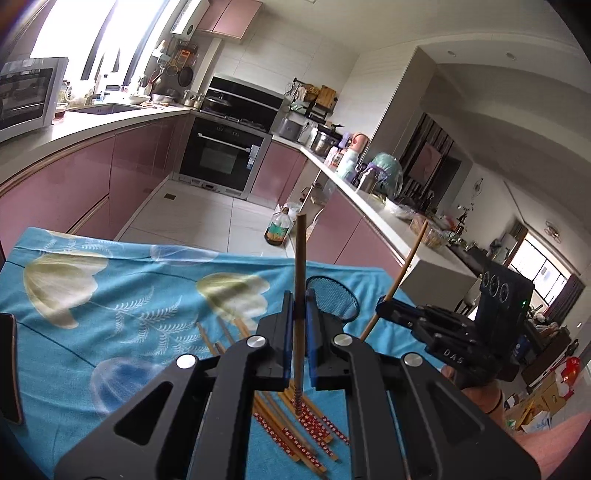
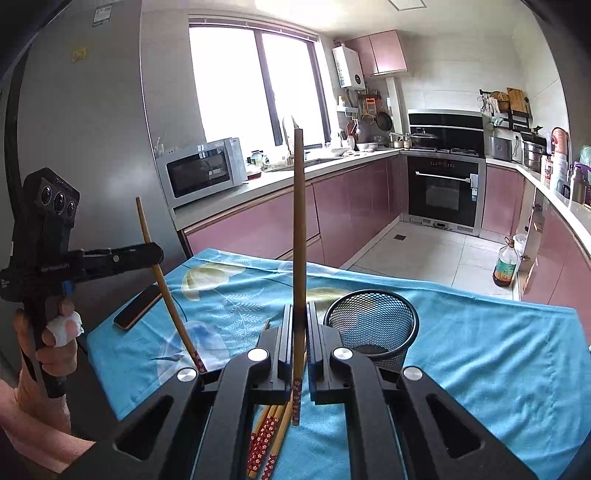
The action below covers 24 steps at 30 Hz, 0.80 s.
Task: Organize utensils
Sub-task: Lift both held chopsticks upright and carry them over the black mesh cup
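In a pink-cabinet kitchen, a table under a blue floral cloth [image 2: 498,354] carries a black mesh cup [image 2: 373,325] beside loose chopsticks [image 1: 295,428]. We see our left gripper [image 1: 300,314] and right gripper [image 2: 300,325] each clamped on one raised chopstick [image 1: 300,266].

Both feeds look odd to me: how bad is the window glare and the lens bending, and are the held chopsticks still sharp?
Left wrist view: window blown out at top left, counters bowed by the fisheye, corners dark; chopstick in the left gripper sharp. Right wrist view: window washed white, fridge side curved; chopstick in the right gripper crisp, mesh holder clear.
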Available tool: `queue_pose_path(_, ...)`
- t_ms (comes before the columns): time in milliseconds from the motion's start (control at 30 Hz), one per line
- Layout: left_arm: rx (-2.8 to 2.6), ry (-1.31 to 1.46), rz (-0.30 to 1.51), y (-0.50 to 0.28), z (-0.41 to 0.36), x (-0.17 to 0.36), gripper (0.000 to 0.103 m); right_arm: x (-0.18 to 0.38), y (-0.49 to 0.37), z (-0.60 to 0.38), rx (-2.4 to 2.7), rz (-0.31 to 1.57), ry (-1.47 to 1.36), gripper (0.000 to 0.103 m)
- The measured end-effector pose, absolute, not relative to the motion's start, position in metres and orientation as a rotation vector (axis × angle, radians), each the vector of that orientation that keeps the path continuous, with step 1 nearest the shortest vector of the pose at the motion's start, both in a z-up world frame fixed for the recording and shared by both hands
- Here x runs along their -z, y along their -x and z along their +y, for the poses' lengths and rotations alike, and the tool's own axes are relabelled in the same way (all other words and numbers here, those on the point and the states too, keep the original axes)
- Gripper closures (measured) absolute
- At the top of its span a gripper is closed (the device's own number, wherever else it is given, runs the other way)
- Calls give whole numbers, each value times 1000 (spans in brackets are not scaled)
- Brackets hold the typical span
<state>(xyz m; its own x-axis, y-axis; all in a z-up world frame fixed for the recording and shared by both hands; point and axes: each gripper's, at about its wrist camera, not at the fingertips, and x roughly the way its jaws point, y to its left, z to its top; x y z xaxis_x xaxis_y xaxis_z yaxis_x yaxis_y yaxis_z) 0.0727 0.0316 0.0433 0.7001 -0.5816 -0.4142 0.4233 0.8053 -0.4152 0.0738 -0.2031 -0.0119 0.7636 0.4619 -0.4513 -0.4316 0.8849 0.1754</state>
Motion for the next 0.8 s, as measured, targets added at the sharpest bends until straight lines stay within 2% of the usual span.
queue_pose_path(233,621,368,475,-90,19,-81,96,-3,-76,-210,-471,464,-63,97)
queue_pose_path(567,646,315,406,-122,-23,-128,96,-41,-89,-230,-426,371,-49,97)
queue_pose_path(800,635,202,475,-153,-63,-116,96,-31,-122,-244,-379,404,-76,97)
